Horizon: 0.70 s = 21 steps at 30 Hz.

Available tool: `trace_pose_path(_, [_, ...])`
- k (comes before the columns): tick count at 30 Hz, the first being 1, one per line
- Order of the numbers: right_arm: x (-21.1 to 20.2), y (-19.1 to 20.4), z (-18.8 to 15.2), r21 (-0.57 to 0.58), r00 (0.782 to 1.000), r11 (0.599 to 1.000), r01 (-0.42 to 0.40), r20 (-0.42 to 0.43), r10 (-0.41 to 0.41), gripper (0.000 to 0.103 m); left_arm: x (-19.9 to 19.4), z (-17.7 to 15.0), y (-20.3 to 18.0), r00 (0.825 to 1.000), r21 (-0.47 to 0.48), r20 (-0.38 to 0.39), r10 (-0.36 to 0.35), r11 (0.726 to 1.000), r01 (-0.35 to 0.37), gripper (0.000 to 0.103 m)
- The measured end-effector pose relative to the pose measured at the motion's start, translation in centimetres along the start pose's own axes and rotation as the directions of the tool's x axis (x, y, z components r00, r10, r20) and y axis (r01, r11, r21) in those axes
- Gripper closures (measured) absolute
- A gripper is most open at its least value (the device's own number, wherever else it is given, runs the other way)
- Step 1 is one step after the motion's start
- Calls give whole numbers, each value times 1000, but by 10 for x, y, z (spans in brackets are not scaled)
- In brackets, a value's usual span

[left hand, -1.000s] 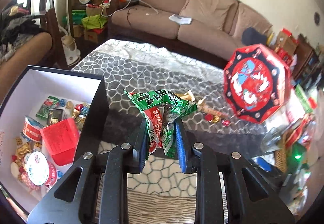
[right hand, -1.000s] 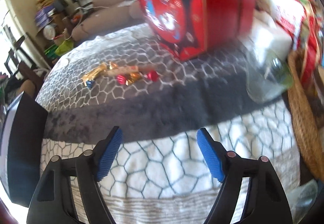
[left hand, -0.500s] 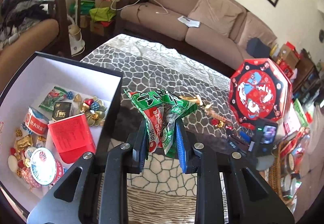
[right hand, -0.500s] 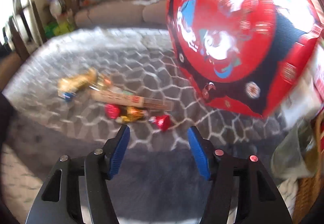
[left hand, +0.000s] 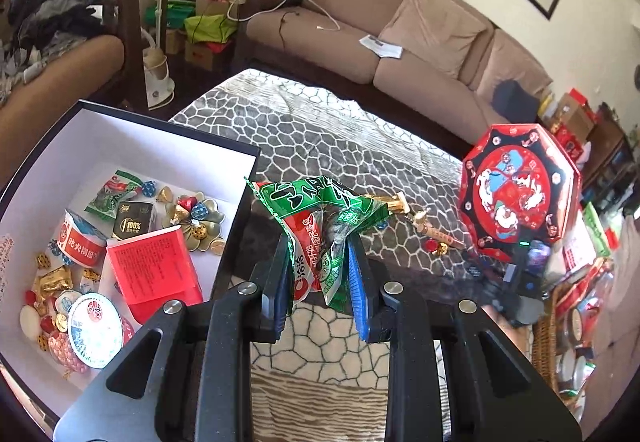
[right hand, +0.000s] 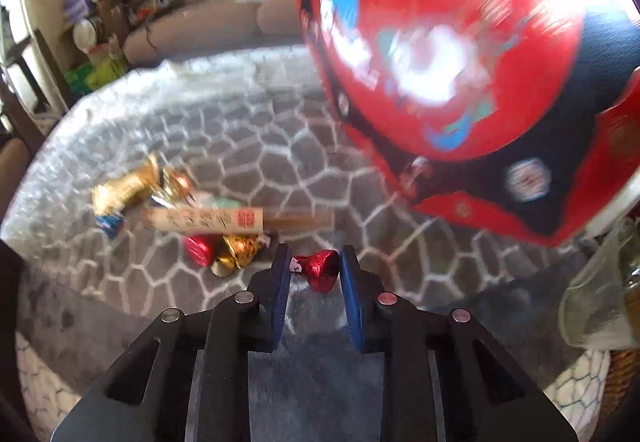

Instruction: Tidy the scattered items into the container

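Note:
My left gripper (left hand: pixel 318 258) is shut on a green and red snack packet (left hand: pixel 320 230), held above the table just right of the black box with a white inside (left hand: pixel 224 150), which holds several sweets and packets. My right gripper (right hand: pixel 314 268) is low over the table, its jaws narrowed around a red foil sweet (right hand: pixel 320 269) that lies between the fingertips; I cannot tell whether the pads touch it. Beyond it lie a red sweet (right hand: pixel 198 249), a gold sweet (right hand: pixel 236 254), a paper-wrapped stick (right hand: pixel 212 220) and a gold-wrapped bar (right hand: pixel 124 188). The right gripper also shows in the left wrist view (left hand: pixel 516 282).
A large red octagonal box (right hand: pixel 460 54) stands on edge right behind the sweets, also in the left wrist view (left hand: pixel 520 194). A clear glass jar (right hand: pixel 596 290) and a wicker basket (left hand: pixel 544 338) stand at the right. A grey patterned cloth (left hand: pixel 320 130) covers the table.
My right gripper has moved forward and down to the red foil sweet and its jaws have narrowed around it. My left gripper has risen slightly, still holding the packet.

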State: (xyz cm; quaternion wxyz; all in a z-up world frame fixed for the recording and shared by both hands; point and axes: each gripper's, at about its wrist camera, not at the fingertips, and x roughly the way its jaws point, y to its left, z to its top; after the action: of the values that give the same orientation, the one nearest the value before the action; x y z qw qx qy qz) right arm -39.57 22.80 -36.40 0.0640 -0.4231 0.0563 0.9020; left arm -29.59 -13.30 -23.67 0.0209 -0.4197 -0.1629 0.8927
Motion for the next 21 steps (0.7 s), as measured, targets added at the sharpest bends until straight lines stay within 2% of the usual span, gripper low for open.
trace_pose_path(3, [-34, -9, 0, -19, 998, 999, -29, 58, 30, 79, -2, 0, 2, 1000, 5, 5, 9, 1000, -9, 79])
trace_pose_path(6, [-75, -16, -5, -54, 986, 992, -112, 117, 117, 79, -9, 0, 7, 1000, 6, 14, -1, 1000, 1, 79])
trace_pose_path(11, [-151, -13, -21, -151, 943, 961, -230, 212, 258, 79, -23, 4, 27, 999, -25, 34, -35, 999, 35, 79])
trace_pose_path(13, [-174, -6, -24, -176, 949, 962, -207, 204, 241, 79, -26, 4, 32, 999, -24, 38, -22, 999, 23, 79])
trace_pose_path(16, [-199, 2, -27, -171, 967, 975, -142, 187, 173, 79, -33, 3, 31, 1000, 17, 23, -2, 1000, 1, 79])
trace_pose_path(21, [-223, 20, -35, -93, 965, 982, -162, 191, 178, 79, -65, 9, 35, 994, 84, 98, 46, 995, -54, 79])
